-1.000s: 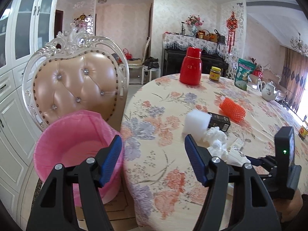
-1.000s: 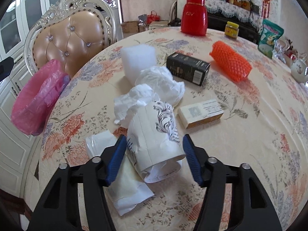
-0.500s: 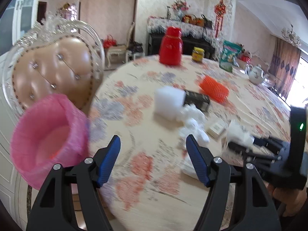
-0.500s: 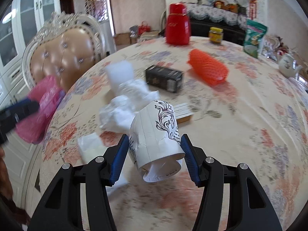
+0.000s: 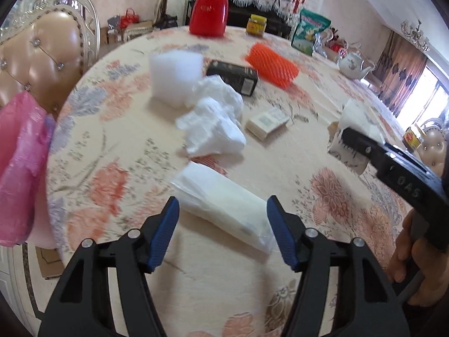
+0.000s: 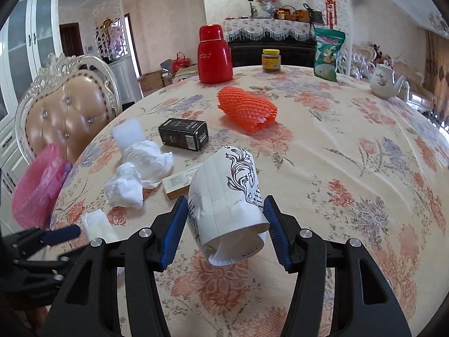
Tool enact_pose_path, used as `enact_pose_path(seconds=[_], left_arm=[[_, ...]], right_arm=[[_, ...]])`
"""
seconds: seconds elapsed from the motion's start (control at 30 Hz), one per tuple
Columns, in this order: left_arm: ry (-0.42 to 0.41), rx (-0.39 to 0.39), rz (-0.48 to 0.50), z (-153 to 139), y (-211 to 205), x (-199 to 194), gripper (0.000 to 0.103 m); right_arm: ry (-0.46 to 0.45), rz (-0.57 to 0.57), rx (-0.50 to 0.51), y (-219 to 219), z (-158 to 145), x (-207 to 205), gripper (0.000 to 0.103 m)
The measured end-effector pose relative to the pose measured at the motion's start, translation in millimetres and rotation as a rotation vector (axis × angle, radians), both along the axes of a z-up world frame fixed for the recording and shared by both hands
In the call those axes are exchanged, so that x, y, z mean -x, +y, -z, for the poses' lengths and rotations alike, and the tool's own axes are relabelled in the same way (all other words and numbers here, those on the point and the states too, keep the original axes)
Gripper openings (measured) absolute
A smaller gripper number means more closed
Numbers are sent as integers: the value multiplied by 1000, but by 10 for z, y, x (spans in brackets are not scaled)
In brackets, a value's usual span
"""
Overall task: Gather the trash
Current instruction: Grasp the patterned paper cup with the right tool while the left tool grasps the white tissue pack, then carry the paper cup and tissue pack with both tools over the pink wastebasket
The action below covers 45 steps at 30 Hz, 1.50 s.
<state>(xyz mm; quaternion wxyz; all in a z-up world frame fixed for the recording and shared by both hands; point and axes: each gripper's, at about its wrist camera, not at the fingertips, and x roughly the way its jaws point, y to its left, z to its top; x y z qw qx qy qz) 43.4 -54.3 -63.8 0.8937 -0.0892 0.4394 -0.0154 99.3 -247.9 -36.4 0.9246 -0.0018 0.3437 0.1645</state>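
Left tool (image 5: 221,231) now over tissue pack (image 5: 224,210)

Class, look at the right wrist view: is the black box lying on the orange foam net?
No: the black box lies on the tablecloth, apart from the orange foam net.

White cup (image 6: 227,193) with black scrollwork, orange foam net (image 6: 247,109), red flask (image 6: 214,54), pink bag (image 6: 38,188), floral cream surface (image 6: 350,168).

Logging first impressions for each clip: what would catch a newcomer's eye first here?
The crushed paper cup pinched in the right tongs, held above the floral table. Next, the left tongs closing around a flat white packet that lies on the table near its edge. The pink-lined bin waits at the left edge.
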Motion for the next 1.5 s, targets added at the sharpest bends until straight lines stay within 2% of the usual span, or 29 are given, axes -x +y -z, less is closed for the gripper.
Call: enact_pose_path(seconds=[0.33,0.4,0.63,0.8,1.13,1.5], left_arm=[[45,-39,-23,103,-143,-272,59],[56,-50,-21,121,-173,-325,51],[60,-86,-7,109,-220,-370,42],[45,-66,2,50,-173,-345,21],[-14,-48,-10,-151,-74,-218,18],[-107,-77,-35,-409,105,-50,18]], right_arm=[[-3,5,-18,-77,-27,18,54],[-1,4,-22,-89,-30,24,54],[1,-2,-28,-91,-31,31,54],[6,-6,-23,-75,-14,25,54],[6,-2,-4,-31,9,24,54],[-4,-15,7,87,-57,77,54]])
